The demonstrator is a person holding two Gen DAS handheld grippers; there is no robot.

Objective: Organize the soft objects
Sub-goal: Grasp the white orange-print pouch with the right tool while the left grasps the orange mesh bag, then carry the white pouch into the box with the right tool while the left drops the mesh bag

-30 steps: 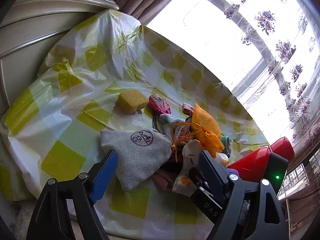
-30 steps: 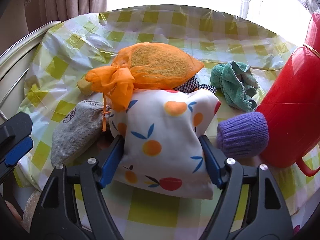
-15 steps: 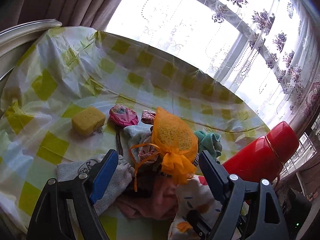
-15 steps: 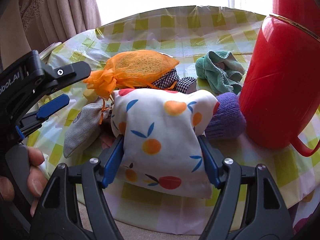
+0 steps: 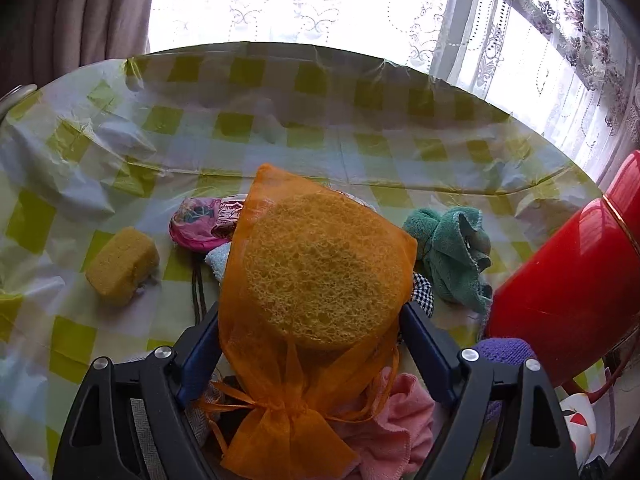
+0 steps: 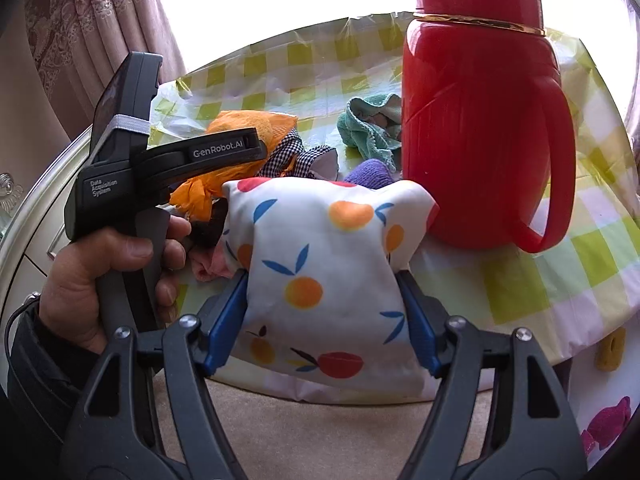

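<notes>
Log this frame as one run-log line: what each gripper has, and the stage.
left gripper: closed on orange mesh bag | right gripper: closed on fruit-print pouch | stage: both soft items gripped beside red thermos

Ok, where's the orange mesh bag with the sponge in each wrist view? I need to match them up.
Left wrist: the orange mesh bag fills the centre, between the left gripper fingers.
Right wrist: the bag sits left of centre, partly hidden behind the left gripper's body.
Shared landmark: the red thermos, at the right edge in the left view, upper right in the right view.
</notes>
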